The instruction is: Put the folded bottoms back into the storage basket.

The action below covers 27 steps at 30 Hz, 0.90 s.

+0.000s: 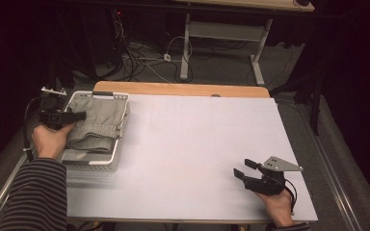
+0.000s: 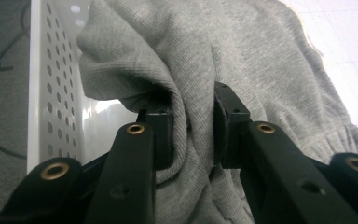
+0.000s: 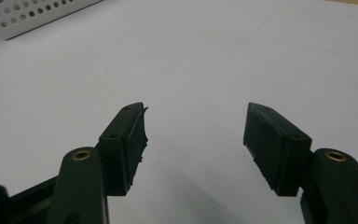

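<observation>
Room: dim, with cables on the floor and another desk's legs beyond the far edge of the bench (image 1: pixel 197 144), whose white top was bare across its middle.
Basket: a white perforated basket (image 1: pixel 118 149) stood at the bench's left edge, near the far left corner, its long axis running from the near edge toward the far edge.
Garment: a grey knit garment (image 1: pixel 101 122) lay bunched inside the basket, draped a little over its right rim.
Left gripper: the left gripper (image 1: pixel 77 116) reached in level from the basket's left side, its fingers (image 2: pixel 161 135) narrowed onto a fold of the garment (image 2: pixel 196 140), cloth pinched between the pads.
Right gripper: the right gripper (image 1: pixel 244 168) hung low at the bench's near right corner, well apart from the basket, fingers (image 3: pixel 126 140) wide with nothing between them.
Key relation: the garment lay directly at the left fingers and far across the bench to the left of the right ones; the left hand was plainly nearer.
Judgement: a lift out of the basket seemed the step in hand, probably up and rightward over the rim.
</observation>
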Each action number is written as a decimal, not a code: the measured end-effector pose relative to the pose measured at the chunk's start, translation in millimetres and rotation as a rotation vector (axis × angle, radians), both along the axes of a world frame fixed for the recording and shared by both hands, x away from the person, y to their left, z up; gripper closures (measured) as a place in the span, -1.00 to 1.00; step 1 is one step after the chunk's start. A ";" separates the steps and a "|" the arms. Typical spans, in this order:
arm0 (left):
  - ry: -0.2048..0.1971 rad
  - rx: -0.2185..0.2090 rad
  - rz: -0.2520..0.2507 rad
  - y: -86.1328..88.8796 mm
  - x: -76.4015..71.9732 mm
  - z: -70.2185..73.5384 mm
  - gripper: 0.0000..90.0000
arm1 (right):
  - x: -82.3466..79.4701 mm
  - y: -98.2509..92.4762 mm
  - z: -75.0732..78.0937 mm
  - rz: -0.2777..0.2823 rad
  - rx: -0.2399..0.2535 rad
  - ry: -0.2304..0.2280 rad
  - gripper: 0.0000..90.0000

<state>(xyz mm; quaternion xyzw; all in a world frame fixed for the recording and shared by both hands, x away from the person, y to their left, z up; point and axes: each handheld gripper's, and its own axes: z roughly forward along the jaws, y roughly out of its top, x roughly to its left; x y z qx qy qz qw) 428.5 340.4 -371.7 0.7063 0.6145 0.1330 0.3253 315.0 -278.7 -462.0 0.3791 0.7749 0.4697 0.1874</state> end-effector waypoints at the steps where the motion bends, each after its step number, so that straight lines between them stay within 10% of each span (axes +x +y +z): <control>1: 0.005 -0.001 0.003 0.6 0.5 -1.8 0.55 | 0.1 -0.1 0.0 0.000 0.000 0.000 -0.12; 10: 0.049 -0.035 0.040 4.1 9.3 -21.4 0.55 | 0.4 0.5 -0.4 0.004 -0.005 0.002 -0.12; 27: 0.092 0.034 0.056 -6.7 25.2 -40.6 0.52 | 0.5 0.9 -0.7 0.012 -0.004 0.003 -0.12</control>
